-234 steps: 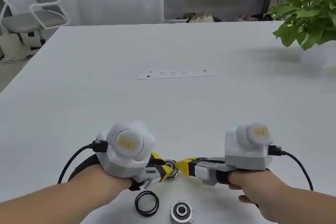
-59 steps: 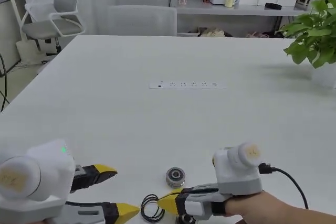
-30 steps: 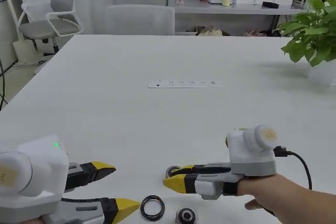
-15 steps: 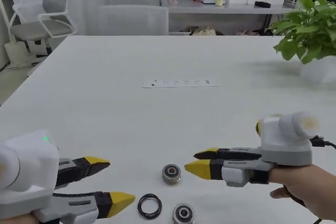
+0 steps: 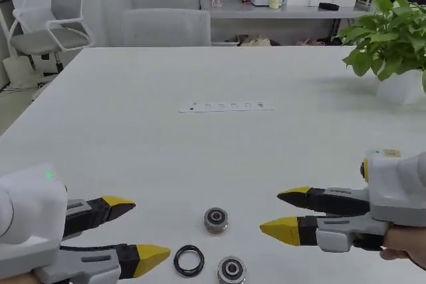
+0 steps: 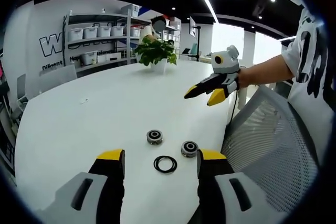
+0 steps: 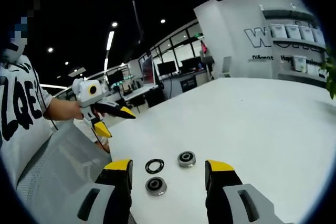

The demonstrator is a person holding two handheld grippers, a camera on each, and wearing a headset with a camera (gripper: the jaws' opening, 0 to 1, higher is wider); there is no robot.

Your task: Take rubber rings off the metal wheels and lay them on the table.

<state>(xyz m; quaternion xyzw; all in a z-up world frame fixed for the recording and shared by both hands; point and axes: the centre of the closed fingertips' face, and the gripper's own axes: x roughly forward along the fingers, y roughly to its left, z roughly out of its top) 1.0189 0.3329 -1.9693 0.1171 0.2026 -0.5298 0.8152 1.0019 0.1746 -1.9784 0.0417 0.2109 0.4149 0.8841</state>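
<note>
The yellow-tipped left tongs (image 5: 143,228) hang low over the near edge of the white table (image 5: 200,151), jaws spread wide and holding nothing. The yellow-tipped right tongs (image 5: 274,212) hover opposite with their tips pointing toward the left ones, jaws also parted and empty. Between the two pairs of tips lie the task's things. A thin black rubber ring (image 5: 188,261) lies flat on the table, with a small round metal wheel (image 5: 231,270) just beside it. A second round metal wheel (image 5: 215,219) sits a little farther out, apart from both (whether either wheel carries a ring on its rim is too small to tell). Farther up the table are a flat white power strip (image 5: 225,106) and a leafy green potted plant (image 5: 386,38).
</note>
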